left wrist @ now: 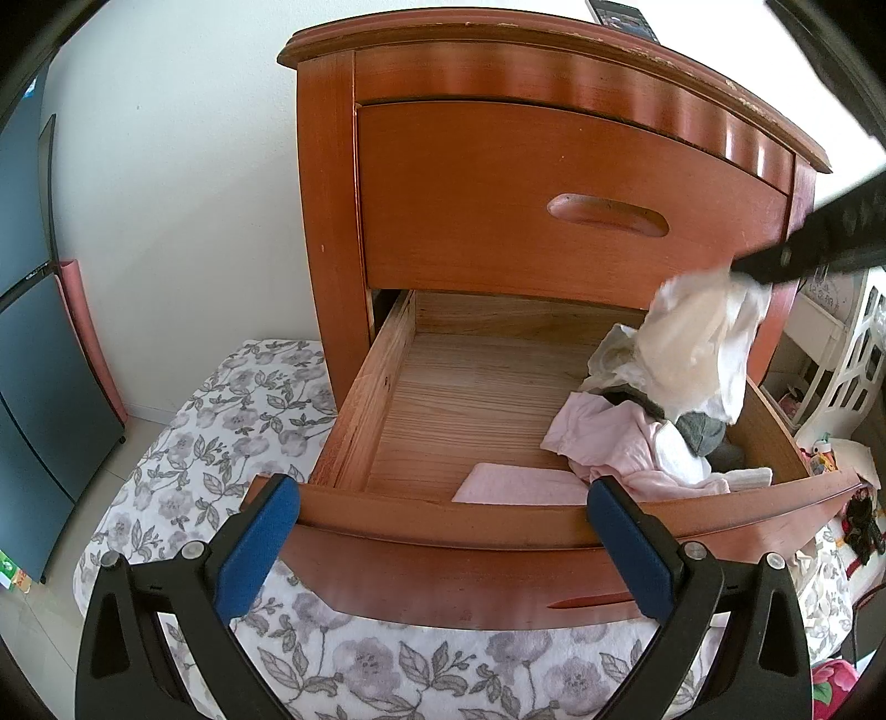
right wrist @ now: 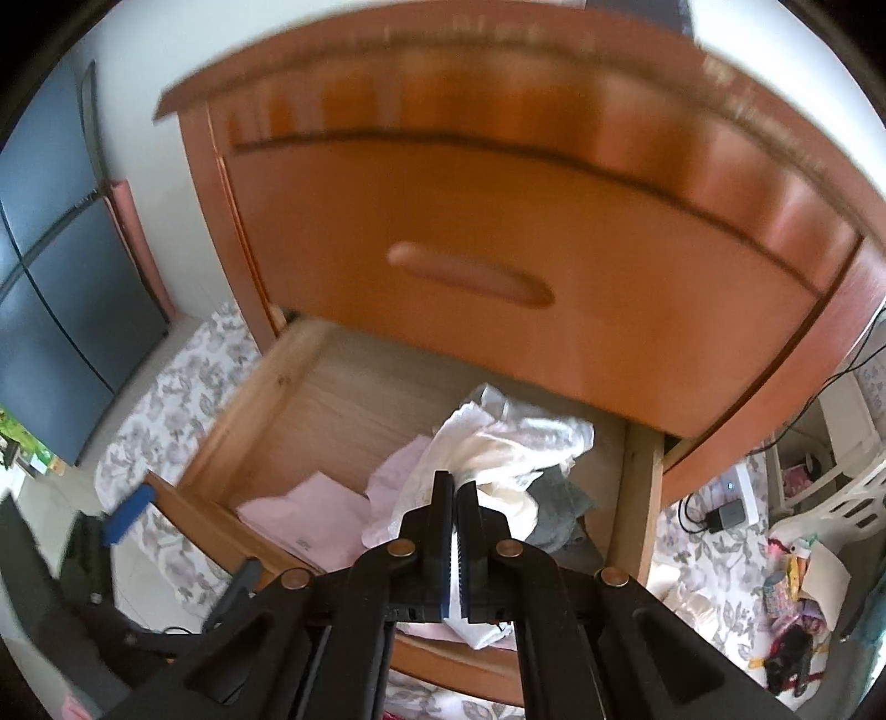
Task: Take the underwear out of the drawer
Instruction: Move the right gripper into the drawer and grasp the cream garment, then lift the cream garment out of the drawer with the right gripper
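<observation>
The right gripper [right wrist: 455,487] is pinching the cream underwear [left wrist: 698,354] tight, hanging over the drawer [left wrist: 354,410] right side; left gripper [left wrist: 443,531] wide open, empty. Pink clothes [left wrist: 603,437] remaining inside.

A wooden nightstand [left wrist: 332,232] stood with its lower drawer [left wrist: 470,526] pulled open over a floral bedspread [left wrist: 232,399] that covered the bed. On the drawer's bare wood bottom lay a folded pink cloth [left wrist: 515,487] at the front, with a heap of pink [left wrist: 609,437], grey [left wrist: 700,432] and white garments [left wrist: 678,454] along the right side. A dark, flat device [left wrist: 623,16] rested on the nightstand's top.
</observation>
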A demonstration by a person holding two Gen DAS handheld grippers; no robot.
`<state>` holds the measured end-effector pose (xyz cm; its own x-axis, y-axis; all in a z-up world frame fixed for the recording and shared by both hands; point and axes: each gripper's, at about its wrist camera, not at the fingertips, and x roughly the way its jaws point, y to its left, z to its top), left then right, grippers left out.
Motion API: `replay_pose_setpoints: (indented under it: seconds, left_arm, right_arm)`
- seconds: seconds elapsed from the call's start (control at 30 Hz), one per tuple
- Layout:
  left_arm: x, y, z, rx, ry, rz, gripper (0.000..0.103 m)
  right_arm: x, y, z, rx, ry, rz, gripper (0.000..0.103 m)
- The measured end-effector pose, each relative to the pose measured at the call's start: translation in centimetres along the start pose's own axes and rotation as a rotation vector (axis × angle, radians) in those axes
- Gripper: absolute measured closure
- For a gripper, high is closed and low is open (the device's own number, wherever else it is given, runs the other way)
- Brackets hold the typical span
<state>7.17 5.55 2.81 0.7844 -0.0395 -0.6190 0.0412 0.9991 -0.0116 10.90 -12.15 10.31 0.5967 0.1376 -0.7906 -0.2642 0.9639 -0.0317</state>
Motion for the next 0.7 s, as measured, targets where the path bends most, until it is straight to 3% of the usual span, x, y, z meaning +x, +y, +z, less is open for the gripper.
replay_pose_setpoints:
  seconds: [0.33, 0.7]
  left_arm:
    - [0.0, 0.0, 0.0, 0.000, 0.000, 0.000, 0.000]
    - [0.0, 0.0, 0.0, 0.000, 0.000, 0.000, 0.000]
  right_arm:
    - [-5.8, 0.4, 2.1, -0.010, -0.122, 0.007, 0.102]
    - [-10.3, 2.2, 3.7, -0.063, -0.193, -0.008, 0.102]
